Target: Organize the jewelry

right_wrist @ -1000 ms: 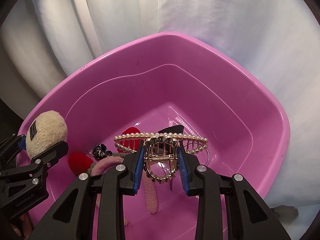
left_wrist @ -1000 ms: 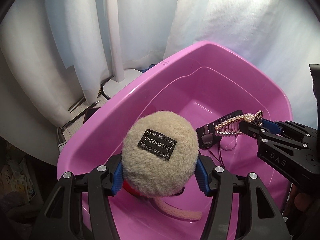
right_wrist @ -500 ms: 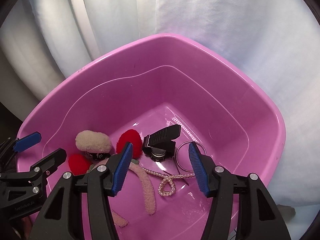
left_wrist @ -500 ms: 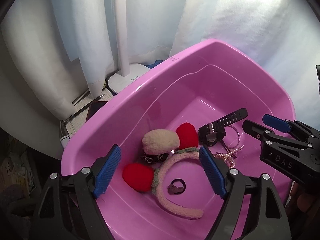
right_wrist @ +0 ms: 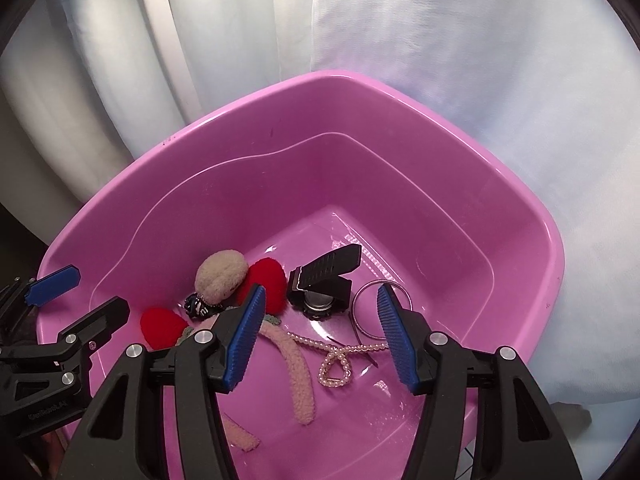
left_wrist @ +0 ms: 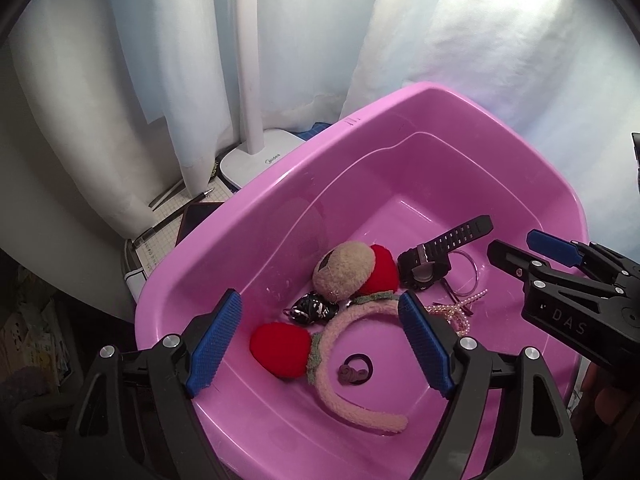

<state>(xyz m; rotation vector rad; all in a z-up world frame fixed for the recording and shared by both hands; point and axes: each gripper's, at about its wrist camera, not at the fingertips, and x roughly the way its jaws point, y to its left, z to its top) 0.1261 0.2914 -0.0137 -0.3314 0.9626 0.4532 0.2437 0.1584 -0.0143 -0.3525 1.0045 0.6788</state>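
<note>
A pink plastic tub (left_wrist: pixel 256 208) (right_wrist: pixel 520 216) holds the jewelry. In it lie a beige fluffy pompom (left_wrist: pixel 344 270) (right_wrist: pixel 221 271), a pink fuzzy headband with two red hearts (left_wrist: pixel 282 350) (right_wrist: pixel 164 326), a black watch (left_wrist: pixel 428 268) (right_wrist: pixel 324 284), a pearl hair clip (right_wrist: pixel 340 360) (left_wrist: pixel 456 312), a thin metal bangle (right_wrist: pixel 360 316), a black patterned scrunchie (left_wrist: pixel 314 308) and a small dark hair tie (left_wrist: pixel 356 372). My left gripper (left_wrist: pixel 320 338) is open and empty above the tub's near side. My right gripper (right_wrist: pixel 320 334) is open and empty above the pearl clip.
White curtains hang behind the tub. A white lamp base and pole (left_wrist: pixel 256 152) stand at the back left, next to a grid cutting mat with pens (left_wrist: pixel 172 220) and a dark phone (left_wrist: pixel 196 220).
Both grippers opened and rose. The left let go of the beige pompom and the right let go of the pearl clip; both now lie in the tub.
</note>
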